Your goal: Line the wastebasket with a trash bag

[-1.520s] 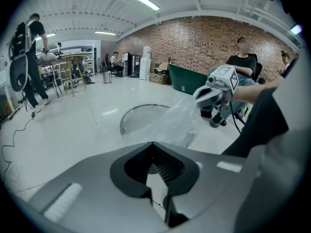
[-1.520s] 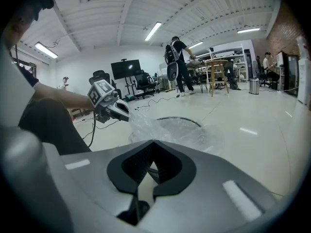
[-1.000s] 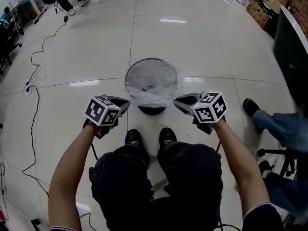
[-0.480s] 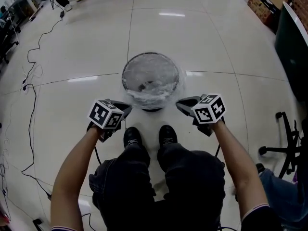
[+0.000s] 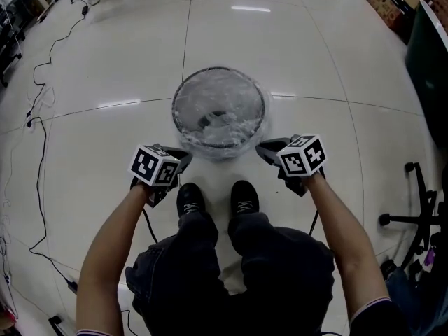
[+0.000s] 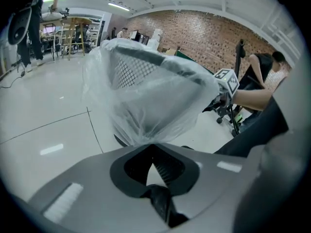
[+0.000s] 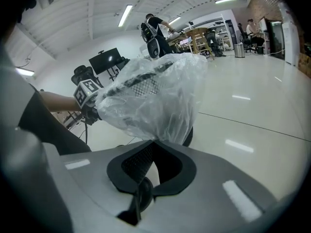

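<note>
A round black mesh wastebasket [image 5: 183, 88] stands on the floor in front of my feet, with a clear trash bag [image 5: 222, 140] draped over its rim and down its sides. My left gripper [image 5: 183, 155] is at the basket's near left and is shut on the bag's hem. At the near right, my right gripper [image 5: 262, 148] is shut on the hem too. In the left gripper view the bag [image 6: 146, 101] runs from the closed jaws of the left gripper [image 6: 151, 148] up over the mesh [image 6: 127, 73]. The right gripper view shows the bag [image 7: 155, 101] bunched into the right gripper [image 7: 154, 147].
My black shoes [image 5: 190, 199] stand just behind the basket. Cables [image 5: 40, 152] trail over the floor at the left. An office chair base [image 5: 414, 217] and a dark panel [image 5: 430, 54] are at the right. People and desks are far off in both gripper views.
Both grippers have sunk beside the basket, drawing the bag's hem further down its outside. The head view has tipped forward, and the seated person's legs at the right have left the picture.
</note>
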`<state>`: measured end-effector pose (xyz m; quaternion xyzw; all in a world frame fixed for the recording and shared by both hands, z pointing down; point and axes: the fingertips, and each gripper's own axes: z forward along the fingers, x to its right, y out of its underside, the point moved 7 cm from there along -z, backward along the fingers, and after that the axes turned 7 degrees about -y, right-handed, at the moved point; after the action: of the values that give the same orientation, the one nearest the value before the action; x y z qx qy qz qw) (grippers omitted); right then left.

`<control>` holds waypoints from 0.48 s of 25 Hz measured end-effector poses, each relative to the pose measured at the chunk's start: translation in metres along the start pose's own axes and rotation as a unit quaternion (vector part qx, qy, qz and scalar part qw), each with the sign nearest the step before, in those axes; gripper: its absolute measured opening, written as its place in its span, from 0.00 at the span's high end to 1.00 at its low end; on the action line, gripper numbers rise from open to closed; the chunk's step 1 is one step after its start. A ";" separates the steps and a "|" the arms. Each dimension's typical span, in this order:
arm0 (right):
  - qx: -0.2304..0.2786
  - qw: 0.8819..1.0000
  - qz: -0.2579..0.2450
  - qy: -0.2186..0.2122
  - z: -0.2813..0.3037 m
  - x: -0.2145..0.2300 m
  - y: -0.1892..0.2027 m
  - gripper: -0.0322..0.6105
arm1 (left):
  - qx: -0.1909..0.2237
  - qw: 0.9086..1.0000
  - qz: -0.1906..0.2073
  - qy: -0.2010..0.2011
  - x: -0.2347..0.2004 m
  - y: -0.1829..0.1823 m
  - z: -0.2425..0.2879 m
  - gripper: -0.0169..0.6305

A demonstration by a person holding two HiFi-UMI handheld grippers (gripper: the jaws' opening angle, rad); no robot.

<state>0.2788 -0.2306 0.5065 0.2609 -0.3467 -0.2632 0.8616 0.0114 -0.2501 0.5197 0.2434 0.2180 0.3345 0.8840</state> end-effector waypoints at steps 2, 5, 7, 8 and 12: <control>-0.004 1.000 0.005 0.001 0.004 0.005 0.002 0.95 | -0.001 1.000 -0.005 0.000 -0.003 0.001 0.005 0.95; -0.010 1.000 0.012 0.004 0.010 0.013 0.004 0.95 | -0.001 1.000 -0.012 -0.001 -0.007 0.002 0.012 0.95; -0.014 1.000 0.015 0.007 0.013 0.017 0.004 0.95 | 0.000 1.000 -0.019 -0.001 -0.008 0.003 0.015 0.95; -0.015 1.000 0.016 0.008 0.015 0.018 0.004 0.95 | 0.000 1.000 -0.022 -0.002 -0.009 0.004 0.016 0.95; -0.016 1.000 0.016 0.008 0.018 0.020 0.002 0.95 | 0.002 1.000 -0.030 -0.001 -0.009 0.003 0.016 0.95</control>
<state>0.2789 -0.2469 0.5277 0.2438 -0.3398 -0.2531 0.8724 0.0125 -0.2589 0.5366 0.2388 0.2250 0.3076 0.8931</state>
